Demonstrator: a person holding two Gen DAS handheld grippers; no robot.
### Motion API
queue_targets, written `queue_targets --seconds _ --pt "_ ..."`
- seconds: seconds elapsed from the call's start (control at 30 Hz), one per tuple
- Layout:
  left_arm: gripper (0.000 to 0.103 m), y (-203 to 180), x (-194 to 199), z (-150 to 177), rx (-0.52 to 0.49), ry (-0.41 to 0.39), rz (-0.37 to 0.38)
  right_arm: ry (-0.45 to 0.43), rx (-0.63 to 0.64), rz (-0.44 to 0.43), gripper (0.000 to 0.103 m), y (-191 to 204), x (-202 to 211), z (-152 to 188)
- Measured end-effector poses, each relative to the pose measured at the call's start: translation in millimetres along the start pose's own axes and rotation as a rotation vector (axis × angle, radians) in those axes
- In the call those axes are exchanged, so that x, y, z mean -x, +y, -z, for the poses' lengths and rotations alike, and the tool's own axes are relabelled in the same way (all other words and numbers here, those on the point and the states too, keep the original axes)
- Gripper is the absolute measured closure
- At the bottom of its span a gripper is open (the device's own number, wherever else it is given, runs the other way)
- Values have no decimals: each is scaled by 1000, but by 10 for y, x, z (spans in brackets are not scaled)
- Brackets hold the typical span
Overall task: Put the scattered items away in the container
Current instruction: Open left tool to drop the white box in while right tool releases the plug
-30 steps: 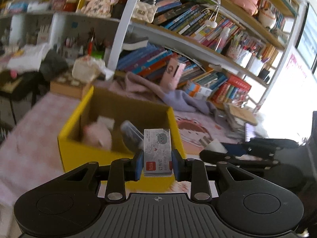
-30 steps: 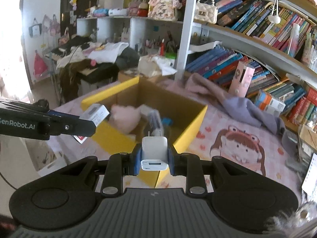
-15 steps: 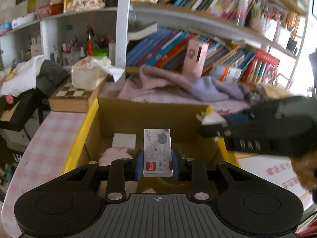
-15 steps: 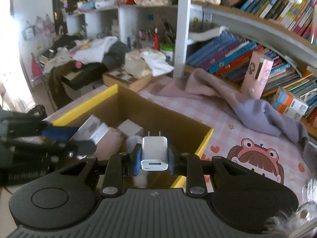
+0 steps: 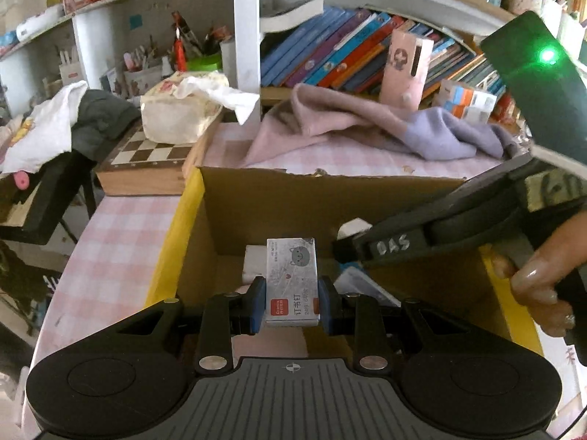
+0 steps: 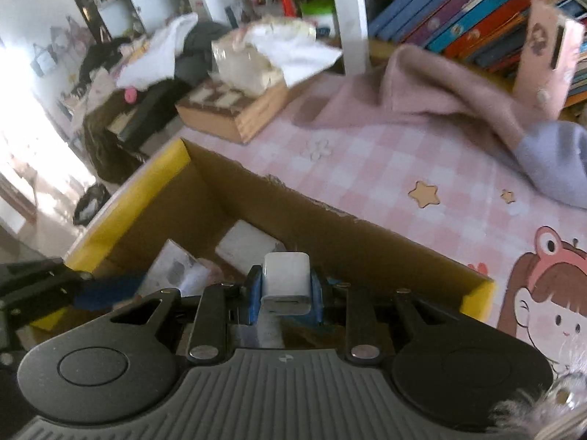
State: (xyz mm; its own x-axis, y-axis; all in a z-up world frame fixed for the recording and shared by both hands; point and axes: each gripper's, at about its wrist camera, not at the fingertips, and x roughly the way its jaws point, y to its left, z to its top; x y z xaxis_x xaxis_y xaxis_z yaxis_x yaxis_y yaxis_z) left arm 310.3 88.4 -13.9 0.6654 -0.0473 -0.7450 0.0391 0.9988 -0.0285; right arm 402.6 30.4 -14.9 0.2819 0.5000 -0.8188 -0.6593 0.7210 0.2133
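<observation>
Both grippers have travelled from in front of the cardboard box (image 5: 279, 198) to positions over its open top since the earlier frames, and both now point more steeply down into it.

Left gripper (image 5: 291, 306): jaws closed on a small grey box of staples (image 5: 291, 282), held upright between the blue pads (image 5: 256, 304), cat picture and red label facing the camera. It hangs above the box interior, clear of the contents.

Right gripper (image 6: 286, 295): jaws closed on a white charger plug (image 6: 285, 282), held over the box near its front right corner. In the left wrist view this gripper enters from the right, its tip over the box, with the person's hand (image 5: 539, 278) wrapped round its handle.

Box contents visible: a white block (image 6: 245, 247) against the far wall, something pale pink beneath the grippers, only partly seen, and a dark flat item, too obscured to identify.

Surroundings: the box has yellow outer sides and stands on a pink checked tablecloth (image 6: 385, 168). A pink and lilac garment (image 5: 367, 128) lies beyond it, touching the bookshelf (image 5: 330, 58). A chessboard case (image 5: 146, 165) sits to the left with a pale tissue box (image 5: 179, 110) resting on top.
</observation>
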Motion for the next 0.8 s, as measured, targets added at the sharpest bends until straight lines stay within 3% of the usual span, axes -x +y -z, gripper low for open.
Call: queue_targets --seconds 0.33,0.4,0.43,0.5,0.53,0.8 --pt "74 -17 -211 -9 -8 65 15 60 -5 16 78 -22 -224 -41" --pt "68 -31 -195 1 -5 61 24 49 3 22 77 -11 -210 -43" --pt "65 -33 -172 -4 -4 51 32 35 5 24 75 -7 -185 -39" --pt "48 -36 -76 -10 0 12 38 -8 11 17 55 10 -89 -26" --pt "41 -44 -9 -10 -3 -13 39 -29 18 13 55 23 -34 -19" --pt "32 -55 663 117 -27 -159 25 -163 65 35 52 196 594 201"
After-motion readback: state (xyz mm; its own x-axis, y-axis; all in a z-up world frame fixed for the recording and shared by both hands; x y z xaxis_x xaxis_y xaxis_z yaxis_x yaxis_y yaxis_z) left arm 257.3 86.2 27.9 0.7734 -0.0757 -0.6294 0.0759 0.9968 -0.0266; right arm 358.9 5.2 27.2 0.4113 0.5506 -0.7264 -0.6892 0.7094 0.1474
